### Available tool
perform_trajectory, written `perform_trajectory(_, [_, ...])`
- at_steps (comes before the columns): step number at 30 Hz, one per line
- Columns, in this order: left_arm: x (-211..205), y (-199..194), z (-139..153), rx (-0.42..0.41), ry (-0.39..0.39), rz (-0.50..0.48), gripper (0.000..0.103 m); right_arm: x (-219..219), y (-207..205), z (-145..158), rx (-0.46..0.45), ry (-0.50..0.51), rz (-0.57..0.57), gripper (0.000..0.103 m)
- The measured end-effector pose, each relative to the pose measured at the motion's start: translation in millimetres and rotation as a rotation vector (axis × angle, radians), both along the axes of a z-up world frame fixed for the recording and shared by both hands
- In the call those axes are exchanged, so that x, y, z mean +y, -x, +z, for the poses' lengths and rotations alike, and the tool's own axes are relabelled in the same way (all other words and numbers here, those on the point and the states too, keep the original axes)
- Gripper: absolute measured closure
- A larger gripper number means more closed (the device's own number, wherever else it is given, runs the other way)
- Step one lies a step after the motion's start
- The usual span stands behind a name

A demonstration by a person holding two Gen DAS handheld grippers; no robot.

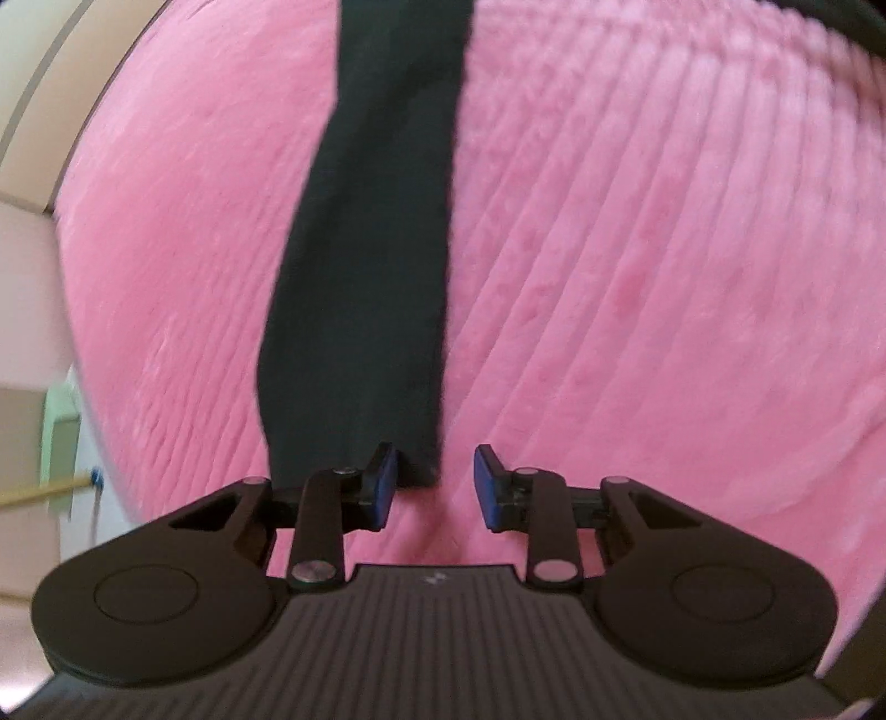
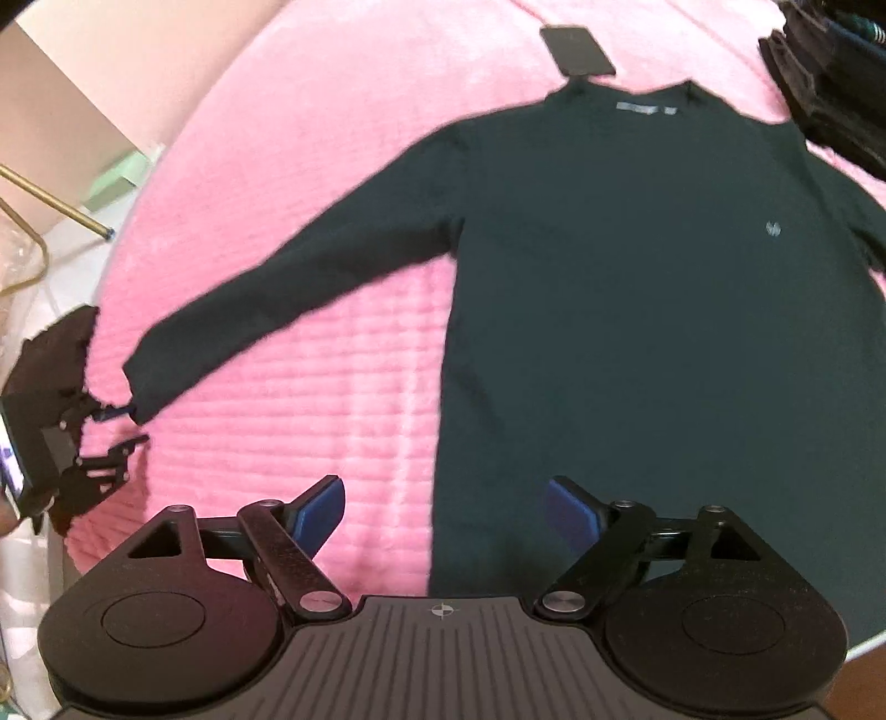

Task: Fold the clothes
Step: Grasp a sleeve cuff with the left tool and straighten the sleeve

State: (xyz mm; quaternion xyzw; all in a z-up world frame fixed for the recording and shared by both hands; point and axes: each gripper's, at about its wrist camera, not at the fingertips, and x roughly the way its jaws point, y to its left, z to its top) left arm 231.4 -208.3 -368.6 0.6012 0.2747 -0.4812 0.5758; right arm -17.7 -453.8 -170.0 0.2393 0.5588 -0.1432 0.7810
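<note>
Lying flat and face up on the pink blanket (image 2: 310,138): a dark long-sleeved sweater (image 2: 637,288), collar toward the far edge, body running down toward the right wrist camera, a small pale logo (image 2: 772,227) on the chest and a grey label (image 2: 645,108) inside the neck. Stretching out sideways and downward from the shoulder, one sleeve (image 2: 288,288), ending at its cuff (image 2: 138,387) near the blanket's edge.

Hovering right at that cuff, the left gripper (image 2: 124,426), pointing in from the blanket's edge, blue-tipped fingers spread apart, one tip seeming to touch the cuff's corner, though blur is making contact hard to judge. Looking along the sleeve (image 1: 365,277) from the left wrist camera: the left gripper (image 1: 434,487) released, blue pads (image 1: 385,487) parted, cuff end (image 1: 421,471) lying just ahead in the gap, nearer the left-hand pad, nothing pinched.

Hanging low over the sweater's lower part, the right gripper (image 2: 446,515), aimed up the garment toward the collar, also released, pads (image 2: 321,512) wide apart, straddling the side edge of the body with pink blanket under one finger and dark fabric under the other.

Resting beyond the collar, a dark phone-like slab (image 2: 578,50). Sitting at the far right corner, a dark bag-like mass (image 2: 830,83), too blurred to identify.
</note>
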Motion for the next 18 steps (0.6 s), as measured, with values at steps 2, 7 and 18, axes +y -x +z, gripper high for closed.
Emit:
perform_trajectory(2, [2.1,-9.1,-7.6,0.030,0.000,-0.012,0.097,6.6,-5.2,-2.1,0.012,0.000,-0.002,0.020])
perform_trajectory(7, [20.3,-3.3,21.8,0.092,0.048,-0.008,0.100,17.1,-17.4,-3.0,0.026,-0.006,-0.001,0.020])
perform_trajectory(18, [46.9,12.7,25.8,0.214,-0.022,0.085,0.093,18.3,-20.4,5.3,0.032,0.017,-0.023,0.020])
